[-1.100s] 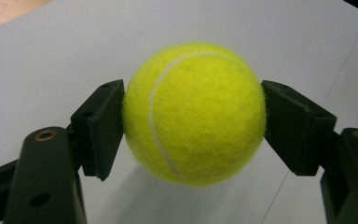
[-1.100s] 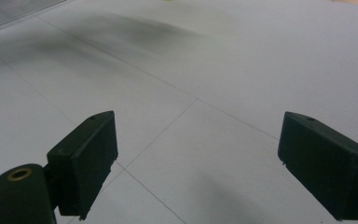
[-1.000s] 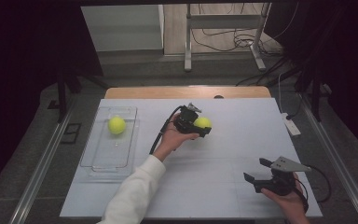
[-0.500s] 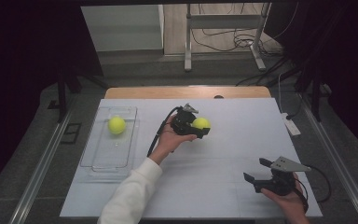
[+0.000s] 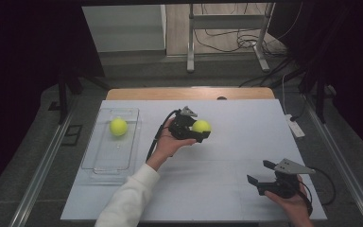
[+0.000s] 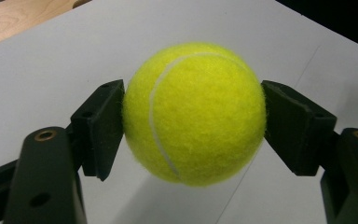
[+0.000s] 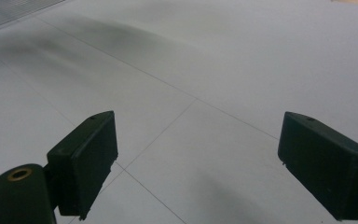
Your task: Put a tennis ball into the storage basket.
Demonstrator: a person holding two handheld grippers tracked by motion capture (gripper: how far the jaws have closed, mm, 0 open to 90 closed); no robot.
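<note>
My left gripper [image 6: 193, 116], pads clamped on a tennis ball [image 6: 194, 113], has drifted toward the clear tray [image 5: 105, 163] since a second ago, suggesting a carry to join the second ball [image 5: 118, 126]. My right gripper [image 7: 196, 163] idles agape. Whether the held ball clears the table I cannot tell.

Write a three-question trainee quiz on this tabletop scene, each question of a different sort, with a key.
1. True or false: the left gripper is shut on a tennis ball.
2. Where does the other tennis ball lie? A) in the clear tray B) on the floor C) between the right gripper's jaws
3. Fill in: the right gripper holds its jaws ____ above the white table.

Key: 1 true; 2 A; 3 open.
</note>
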